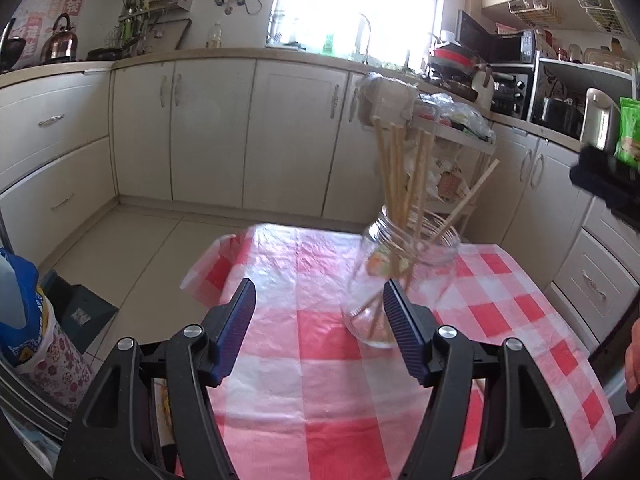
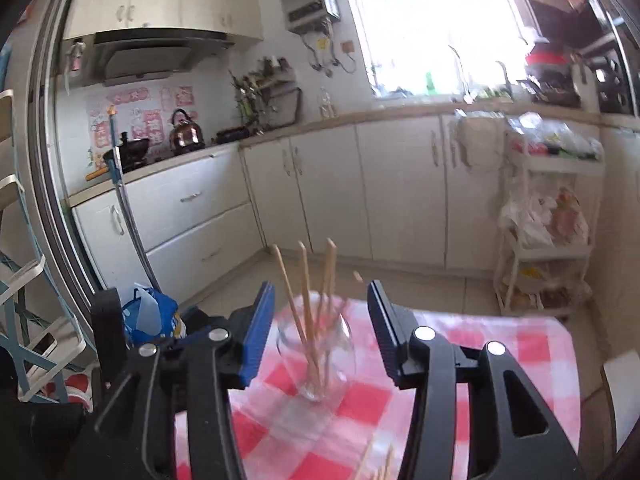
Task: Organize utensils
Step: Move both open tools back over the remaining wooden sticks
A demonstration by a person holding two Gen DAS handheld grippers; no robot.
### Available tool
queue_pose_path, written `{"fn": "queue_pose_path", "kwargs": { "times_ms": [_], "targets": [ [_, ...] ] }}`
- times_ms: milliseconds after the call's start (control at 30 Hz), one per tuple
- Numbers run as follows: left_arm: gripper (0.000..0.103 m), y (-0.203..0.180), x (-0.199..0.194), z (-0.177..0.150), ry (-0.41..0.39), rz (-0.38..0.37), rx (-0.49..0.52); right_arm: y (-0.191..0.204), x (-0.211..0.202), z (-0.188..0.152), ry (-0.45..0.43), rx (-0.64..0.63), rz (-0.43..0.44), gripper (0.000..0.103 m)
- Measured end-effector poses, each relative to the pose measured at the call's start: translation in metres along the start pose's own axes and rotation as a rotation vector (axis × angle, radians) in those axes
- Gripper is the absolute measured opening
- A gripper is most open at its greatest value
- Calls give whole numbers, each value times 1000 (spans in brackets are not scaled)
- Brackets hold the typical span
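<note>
A: Glass jar (image 1: 400, 276) of chopsticks (image 1: 404, 176), centre-right on the checked cloth (image 1: 280, 360). Tongs?
B: Left gripper (image 1: 318, 332), right gripper (image 2: 320, 336): both agape, empty. Next: fetch loose sticks (image 2: 380, 464), lower frame.

Jar (image 1: 404, 276) stood on table (image 1: 304, 400) toward its far right part, chopsticks (image 1: 400, 168) standing in it. Cabinets (image 1: 248, 132) ran behind table; shelf cart (image 2: 548, 216) stood right of jar, beyond table's far edge. More sticks (image 2: 380, 464) lay on table's near edge.
</note>
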State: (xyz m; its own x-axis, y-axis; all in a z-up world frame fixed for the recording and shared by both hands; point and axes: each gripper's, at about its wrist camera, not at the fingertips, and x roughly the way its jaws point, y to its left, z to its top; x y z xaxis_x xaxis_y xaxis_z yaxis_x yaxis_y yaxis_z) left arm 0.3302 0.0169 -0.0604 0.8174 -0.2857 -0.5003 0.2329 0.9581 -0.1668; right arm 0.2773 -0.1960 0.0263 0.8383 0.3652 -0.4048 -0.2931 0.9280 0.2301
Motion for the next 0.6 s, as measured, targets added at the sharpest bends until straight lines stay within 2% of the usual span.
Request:
{"fn": "queue_pose_path", "kwargs": {
  "times_ms": [67,133,167,200,333,400,600],
  "targets": [
    [63,-13,-9,-10,52,-42,5,-13,-11,-33,142,67,-33,43],
    [64,-35,-14,-21,106,-80,37,-22,-14,-74,287,95,-70,32],
    [64,-46,-16,-26,125,-95,56,-26,-13,-91,345,111,-77,24],
    [64,-60,-17,-30,144,-116,77,-28,-12,-104,388,124,-85,21],
    [64,-114,-14,-43,222,-144,173,-29,-11,-124,428,129,-118,20],
    [64,-132,-7,-50,261,-123,210,-28,-8,-130,454,112,-127,20],
    [63,-148,27,-73,430,-108,199,-35,-9,-153,486,104,-144,19]
  ]
}}
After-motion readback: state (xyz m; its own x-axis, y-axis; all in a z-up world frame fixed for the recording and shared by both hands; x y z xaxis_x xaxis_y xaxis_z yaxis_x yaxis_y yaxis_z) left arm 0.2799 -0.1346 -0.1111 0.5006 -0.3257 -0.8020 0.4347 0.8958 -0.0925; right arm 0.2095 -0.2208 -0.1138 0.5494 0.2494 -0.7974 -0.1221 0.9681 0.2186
